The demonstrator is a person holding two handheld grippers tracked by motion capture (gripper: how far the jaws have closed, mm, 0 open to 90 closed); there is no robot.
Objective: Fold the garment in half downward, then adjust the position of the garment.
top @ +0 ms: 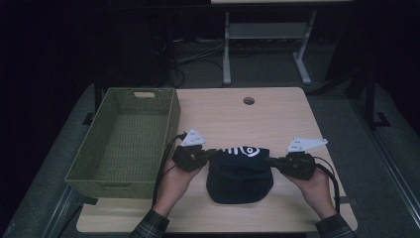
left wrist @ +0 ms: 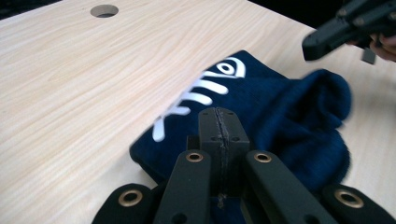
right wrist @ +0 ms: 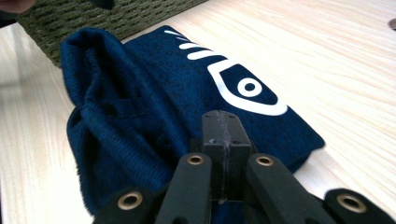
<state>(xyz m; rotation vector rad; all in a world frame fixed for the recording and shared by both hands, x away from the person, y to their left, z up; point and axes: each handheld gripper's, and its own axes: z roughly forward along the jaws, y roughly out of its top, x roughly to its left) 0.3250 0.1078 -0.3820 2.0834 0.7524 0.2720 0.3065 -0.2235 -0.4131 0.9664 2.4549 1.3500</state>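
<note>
**Both grippers pinch the folded navy cloth at its two ends**

At the far left stands the green woven basket [top: 124, 141], just beside the work. The left gripper [top: 207, 154] has its jaws pressed together on the left edge of the navy cloth [top: 240, 173], which lies on the wooden table [top: 277, 114] between the hands. The cloth's long axis runs left to right, straight from one gripper to the other. The right gripper [top: 271, 160] pinches the opposite edge. The left hand is nearer the basket, likely the destination.
</note>
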